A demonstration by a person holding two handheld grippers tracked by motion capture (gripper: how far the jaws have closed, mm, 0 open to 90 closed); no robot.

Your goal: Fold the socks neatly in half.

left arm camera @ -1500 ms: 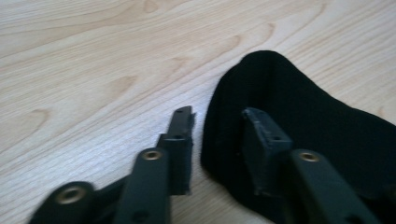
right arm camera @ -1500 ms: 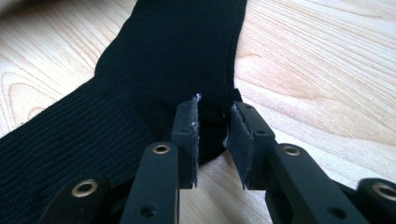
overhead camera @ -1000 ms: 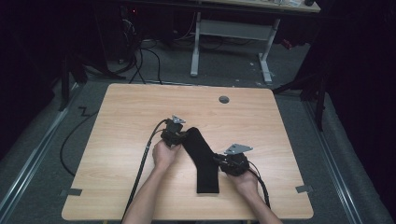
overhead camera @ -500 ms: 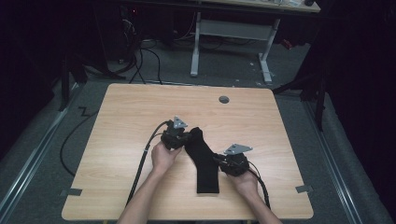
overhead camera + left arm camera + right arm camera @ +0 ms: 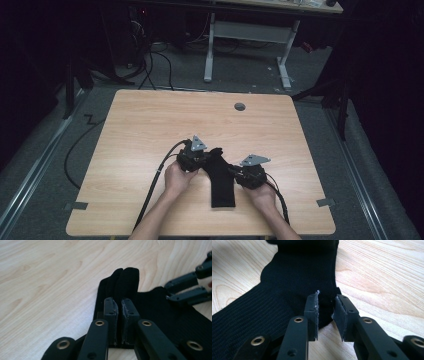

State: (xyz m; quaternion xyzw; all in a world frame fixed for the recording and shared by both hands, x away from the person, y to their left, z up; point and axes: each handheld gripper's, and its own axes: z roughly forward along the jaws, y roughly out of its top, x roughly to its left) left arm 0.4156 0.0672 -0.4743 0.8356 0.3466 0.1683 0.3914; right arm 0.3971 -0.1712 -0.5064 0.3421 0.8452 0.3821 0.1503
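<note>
**Sam:** What were you working on?

**Me:** A black sock (image 5: 222, 180). It lay flat on the wooden table (image 5: 150, 125), close to my edge, between my two grippers.

**Sam:** Was it hard to handle?

**Me:** I didn't think so. It looked soft, light and floppy. It would bend and bunch up, but it would not break. I judged the best place to grab it was an edge or a fold, where the cloth is thick enough to pinch.

**Sam:** What about the left gripper (image 5: 119, 315)?

**Me:** Its jaws were almost shut, with just a thin crack between the pads. A folded bit of the sock was pinched between them. The rounded end of the sock stuck out just past the tips, and the bare wood lay beyond that.

**Sam:** And the right gripper (image 5: 326, 315)?

**Me:** Its jaws stood a little way apart, a narrow gap. The curved edge of the sock ran into that gap. I could not tell if the pads were really squeezing it or just sitting beside it. Past the tips, the ribbed part of the sock ran off to the left of the jaws, and wood showed on the right.
</note>
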